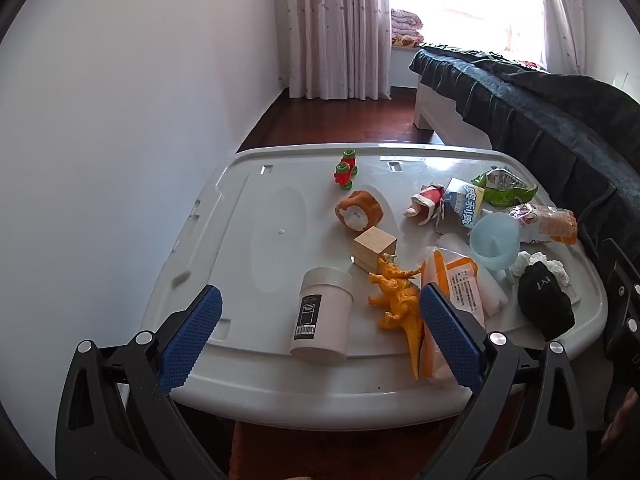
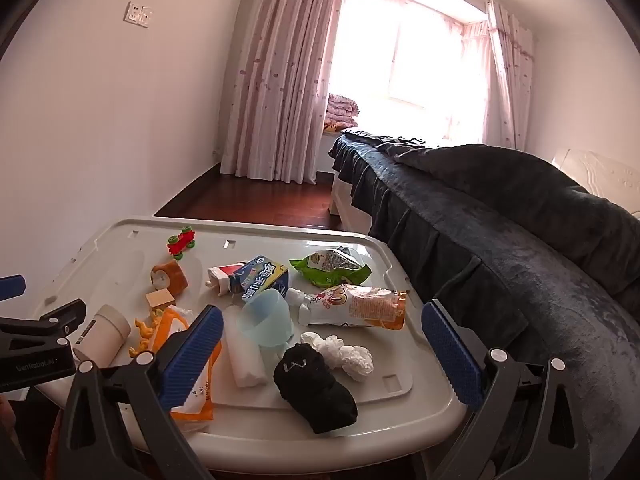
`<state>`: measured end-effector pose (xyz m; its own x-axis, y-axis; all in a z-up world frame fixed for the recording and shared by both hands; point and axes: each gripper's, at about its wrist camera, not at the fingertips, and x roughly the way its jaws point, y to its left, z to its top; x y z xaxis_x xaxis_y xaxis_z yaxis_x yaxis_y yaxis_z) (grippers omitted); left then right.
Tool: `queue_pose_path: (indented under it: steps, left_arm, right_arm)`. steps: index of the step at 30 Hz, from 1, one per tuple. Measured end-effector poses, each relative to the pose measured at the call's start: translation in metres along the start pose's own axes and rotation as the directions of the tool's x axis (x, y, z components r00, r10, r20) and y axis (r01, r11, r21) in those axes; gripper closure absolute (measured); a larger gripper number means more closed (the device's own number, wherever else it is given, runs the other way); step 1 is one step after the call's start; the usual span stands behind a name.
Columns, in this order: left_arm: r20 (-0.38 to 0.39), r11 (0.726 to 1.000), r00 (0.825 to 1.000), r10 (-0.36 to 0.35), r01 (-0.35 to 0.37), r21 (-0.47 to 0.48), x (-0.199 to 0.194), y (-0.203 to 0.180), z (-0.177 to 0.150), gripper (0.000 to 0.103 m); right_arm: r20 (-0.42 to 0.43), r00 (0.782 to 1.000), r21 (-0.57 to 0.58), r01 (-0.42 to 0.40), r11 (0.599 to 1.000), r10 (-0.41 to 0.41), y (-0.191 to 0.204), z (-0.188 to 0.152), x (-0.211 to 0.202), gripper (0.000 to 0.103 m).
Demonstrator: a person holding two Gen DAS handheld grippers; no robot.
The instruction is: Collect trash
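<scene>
Both sets of fingers spread about as wide as possible, nothing held. Left gripper (image 1: 320, 332) hanging over the near edge of the white plastic lid-shaped worktop (image 1: 256, 216), blue ribbed fingers (image 1: 192, 332) either side of a white cylindrical tub with a barcode label (image 1: 322, 314) and a yellow-orange toy dinosaur (image 1: 396, 304), touching neither. Right gripper (image 2: 322, 354) same deal over the near right corner, a black rolled sock (image 2: 314, 392) sitting between but untouched.

Trash mostly on the right half: orange-and-white flat plastic packet (image 2: 188, 364) near the front, crumpled white tissue (image 2: 348, 354) just beside the sock, white foam-looking roll (image 2: 246, 356) touching a pale blue translucent plastic cup (image 2: 266, 322). Further back, an orange-and-white spouted drink pouch (image 2: 356, 306), then a blue-and-white squashed carton (image 2: 264, 280), a red-and-white crumpled wrapper (image 2: 222, 276) next to it, and a green crinkled snack bag (image 2: 330, 268).

Non-trash mid-worktop: plain wooden cube (image 1: 374, 248), brown plush roll toy (image 1: 358, 212), and way at the back a red-and-green wheeled toy (image 1: 346, 170). Bed with dark blanket (image 2: 500, 216) off to the right.
</scene>
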<state>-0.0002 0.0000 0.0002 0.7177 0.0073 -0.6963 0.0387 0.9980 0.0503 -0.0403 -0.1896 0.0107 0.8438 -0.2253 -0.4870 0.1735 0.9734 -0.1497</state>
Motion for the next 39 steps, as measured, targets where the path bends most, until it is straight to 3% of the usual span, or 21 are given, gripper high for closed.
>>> queue_pose_path:
  steps: [39]
  left_arm:
    - [-0.005, 1.000, 1.000, 0.008, -0.008, 0.000, 0.0052, 0.0009, -0.0062, 0.007]
  right_arm:
    - [0.005, 1.000, 0.009, -0.004, 1.000, 0.004, -0.0032, -0.0002, 0.0001, 0.005]
